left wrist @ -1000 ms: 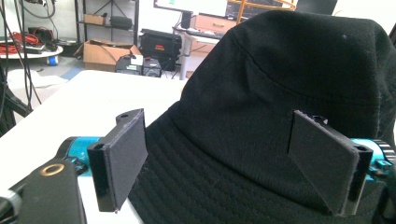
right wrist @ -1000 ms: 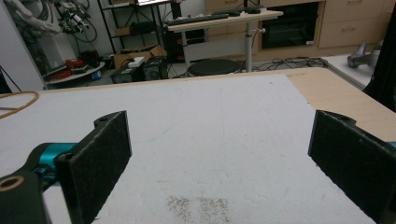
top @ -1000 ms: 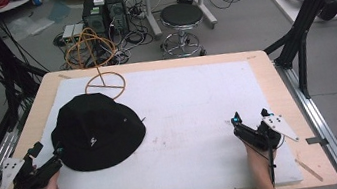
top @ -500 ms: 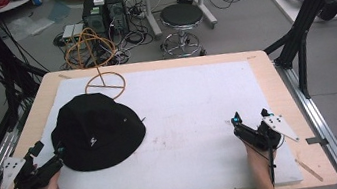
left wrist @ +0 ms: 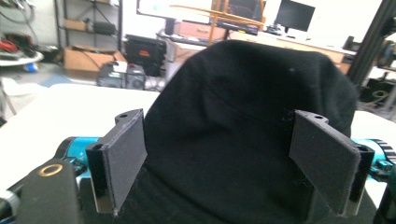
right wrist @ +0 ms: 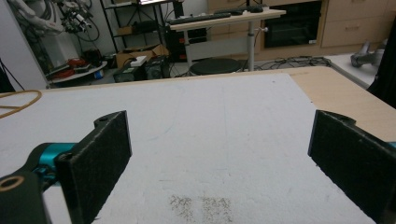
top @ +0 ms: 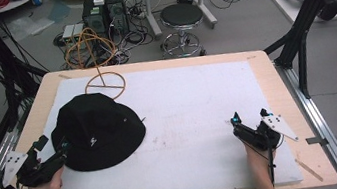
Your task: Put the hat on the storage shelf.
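Hat (top: 97,130), a black bucket type, lies crown-up on the white mat (top: 193,106) at the table's left side. The left gripper (top: 53,151) sits at its near-left brim with jaws spread wide, the brim between them but not clamped. The right gripper (top: 248,115), likewise released, rests near the mat's right edge, well apart. A wooden ring stand (top: 104,82) stands just beyond the hat.

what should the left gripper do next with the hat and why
Probably ease the left gripper a little further forward and close on the brim. Its jaws stand open on either side of the black hat, whose near edge lies between them, and nothing is pinched yet. The right gripper sits open, far off.
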`<state>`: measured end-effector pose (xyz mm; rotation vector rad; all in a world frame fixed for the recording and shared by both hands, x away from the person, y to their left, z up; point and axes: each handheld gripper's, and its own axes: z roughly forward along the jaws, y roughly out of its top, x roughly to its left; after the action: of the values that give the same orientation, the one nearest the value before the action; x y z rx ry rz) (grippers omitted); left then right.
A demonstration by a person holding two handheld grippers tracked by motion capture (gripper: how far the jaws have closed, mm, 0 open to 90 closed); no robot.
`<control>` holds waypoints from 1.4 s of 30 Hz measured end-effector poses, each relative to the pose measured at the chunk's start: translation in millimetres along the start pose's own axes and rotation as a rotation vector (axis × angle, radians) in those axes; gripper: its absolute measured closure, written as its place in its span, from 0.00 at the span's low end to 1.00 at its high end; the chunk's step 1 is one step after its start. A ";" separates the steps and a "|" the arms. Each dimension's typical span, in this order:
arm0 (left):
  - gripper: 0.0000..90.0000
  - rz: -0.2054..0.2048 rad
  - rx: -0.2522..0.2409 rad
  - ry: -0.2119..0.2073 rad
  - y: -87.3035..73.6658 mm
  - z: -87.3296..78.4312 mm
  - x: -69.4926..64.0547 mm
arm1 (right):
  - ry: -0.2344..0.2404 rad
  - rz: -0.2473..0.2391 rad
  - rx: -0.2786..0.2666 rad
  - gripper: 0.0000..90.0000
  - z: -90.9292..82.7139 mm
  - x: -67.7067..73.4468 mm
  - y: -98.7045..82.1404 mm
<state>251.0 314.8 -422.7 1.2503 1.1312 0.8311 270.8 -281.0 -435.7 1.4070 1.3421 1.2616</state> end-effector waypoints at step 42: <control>0.23 0.069 0.160 -0.069 -0.5 41.3 -40.2 | 0.025 -0.039 0.016 0.06 2.0 5.6 -0.2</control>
<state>279.6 265.0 -417.6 1.4463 1.1220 0.7542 272.4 -275.3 -435.6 1.3739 1.3926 1.2492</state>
